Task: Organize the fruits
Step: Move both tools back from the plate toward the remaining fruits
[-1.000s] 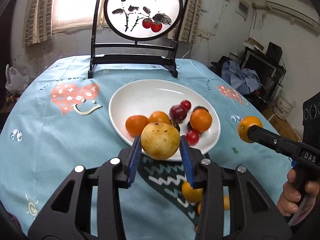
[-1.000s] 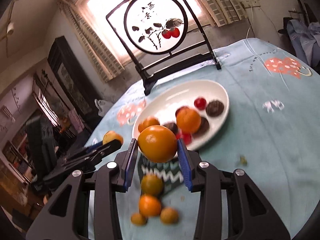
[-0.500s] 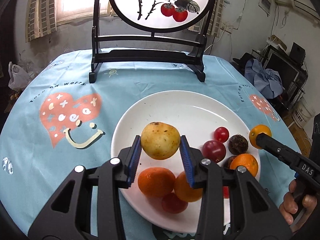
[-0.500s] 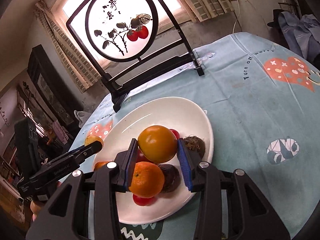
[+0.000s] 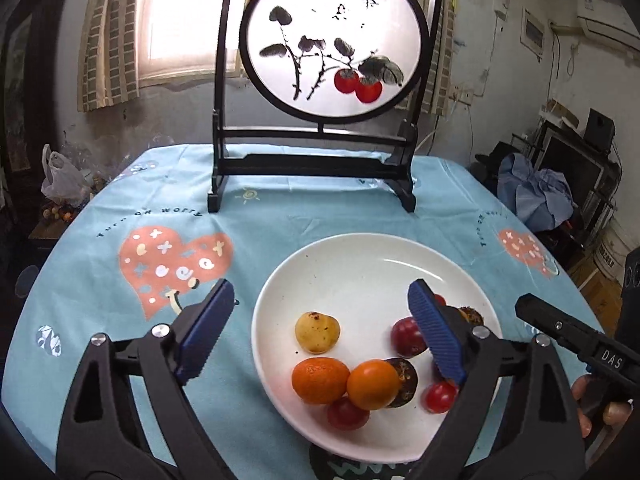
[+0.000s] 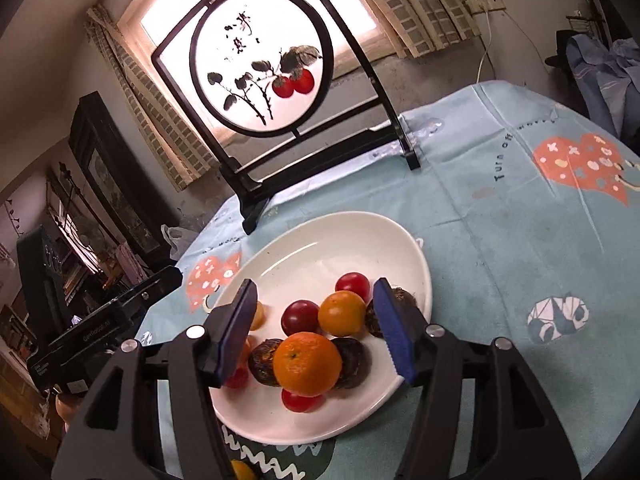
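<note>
yellow pear (image 5: 317, 331) dropped onto plate (image 5: 360, 252), left hand-held gripper (image 5: 320, 334) jaws just spread wide, right hand-held gripper (image 6: 314, 334) seemingly apart, empty

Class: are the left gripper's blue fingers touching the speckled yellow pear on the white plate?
Apart. The left wrist view shows bare plate between pear and each blue finger.

"DAS" on the right gripper (image 5: 576, 344) body; "Turn off worry", partly legible, printed on the blue tablecloth (image 6: 500, 168); painted screen (image 5: 334, 46) script unreadable.
</note>
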{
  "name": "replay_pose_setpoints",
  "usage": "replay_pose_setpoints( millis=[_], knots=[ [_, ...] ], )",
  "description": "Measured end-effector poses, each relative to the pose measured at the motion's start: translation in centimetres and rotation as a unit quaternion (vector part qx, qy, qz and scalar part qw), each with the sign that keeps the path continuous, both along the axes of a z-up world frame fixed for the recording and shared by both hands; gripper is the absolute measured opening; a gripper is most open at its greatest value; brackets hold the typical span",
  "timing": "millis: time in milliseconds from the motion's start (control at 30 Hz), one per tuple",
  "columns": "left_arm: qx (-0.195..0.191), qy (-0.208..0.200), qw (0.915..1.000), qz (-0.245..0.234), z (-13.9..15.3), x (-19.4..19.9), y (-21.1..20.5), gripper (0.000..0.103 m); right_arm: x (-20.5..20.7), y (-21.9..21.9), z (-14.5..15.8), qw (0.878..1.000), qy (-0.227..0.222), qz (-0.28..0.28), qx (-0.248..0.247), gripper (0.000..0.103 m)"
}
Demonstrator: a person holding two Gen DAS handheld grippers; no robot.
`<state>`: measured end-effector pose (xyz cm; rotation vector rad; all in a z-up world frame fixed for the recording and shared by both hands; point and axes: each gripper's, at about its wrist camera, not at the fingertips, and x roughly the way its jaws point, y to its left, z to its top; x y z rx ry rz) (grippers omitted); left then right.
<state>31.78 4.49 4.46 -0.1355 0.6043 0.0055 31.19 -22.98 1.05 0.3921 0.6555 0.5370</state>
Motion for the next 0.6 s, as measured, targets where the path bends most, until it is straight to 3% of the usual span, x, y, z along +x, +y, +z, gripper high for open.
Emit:
replay_pose_setpoints(
  millis=[133, 267, 467, 600],
  knots=[
    [-0.009, -0.008, 0.9999, 0.003, 0.3, -3.3, 0.6, 0.096, -2.5, -0.3, 0.9, 1.000, -0.014, 0.017, -0.002, 0.062],
    [-0.014, 0.005, 0.9999, 0.007, -1.6, -6.7, 1.2, 0.096, -4.6, 0.1, 0.0, 0.999, 0.005, 0.040, -0.013, 0.064],
    [0.018, 0.032, 0.9992, 0.018, -3.9, -9.9, 1.1, 0.096, -7.1, 2.8, -2.3, 0.989, 0.068, 0.126, -0.034, 0.064],
    [0.041, 0.037, 0.9980, 0.030, -4.1, -10.4, 0.9, 0.098, -8.2, 5.5, -3.5, 0.978, 0.080, 0.174, -0.084, 0.064]
  ],
)
